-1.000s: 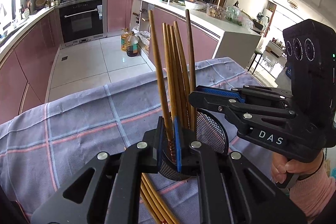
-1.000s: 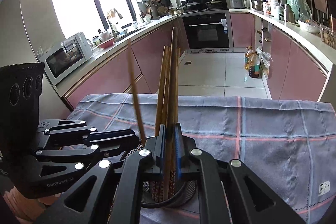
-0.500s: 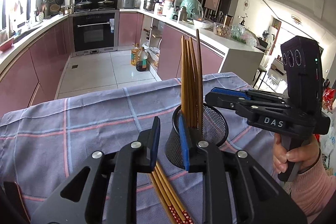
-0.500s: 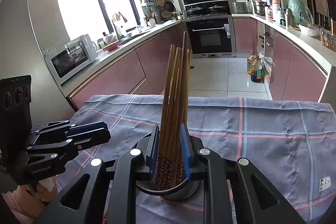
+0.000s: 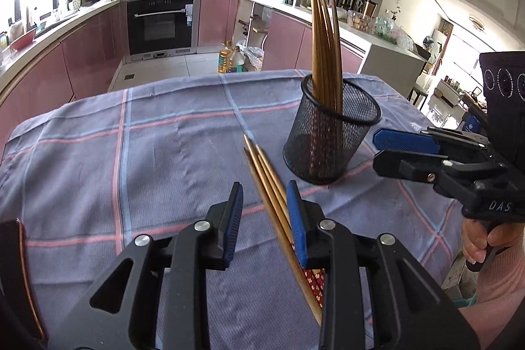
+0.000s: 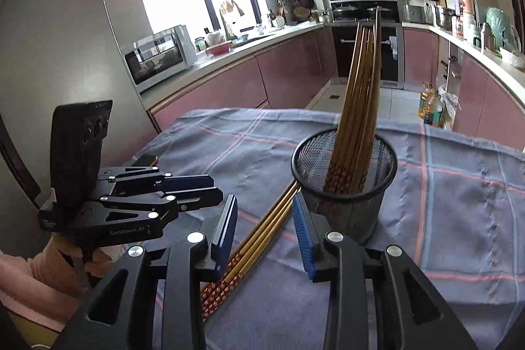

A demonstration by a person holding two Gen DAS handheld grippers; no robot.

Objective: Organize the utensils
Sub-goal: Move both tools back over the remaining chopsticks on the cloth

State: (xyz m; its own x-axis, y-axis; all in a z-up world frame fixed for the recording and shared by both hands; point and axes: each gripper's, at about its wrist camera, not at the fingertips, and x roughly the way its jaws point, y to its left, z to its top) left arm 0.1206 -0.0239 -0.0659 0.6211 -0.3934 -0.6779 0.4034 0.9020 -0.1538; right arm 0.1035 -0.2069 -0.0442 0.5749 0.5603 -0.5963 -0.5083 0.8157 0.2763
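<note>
On the checked cloth (image 5: 170, 153) stands a black mesh cup (image 5: 331, 143) holding a sheaf of golden-brown chopsticks (image 5: 323, 48), their patterned red ends down. More chopsticks (image 6: 262, 232) lie flat just beside it. Both the left gripper (image 5: 264, 215) and right gripper (image 6: 264, 225) are opening, pressing on nothing.

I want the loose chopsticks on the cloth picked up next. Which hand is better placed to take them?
Probably left. The left gripper, fingers opening, already has the loose brown wooden chopsticks between them. The right gripper also frames them but crowds the black mesh cup.
</note>
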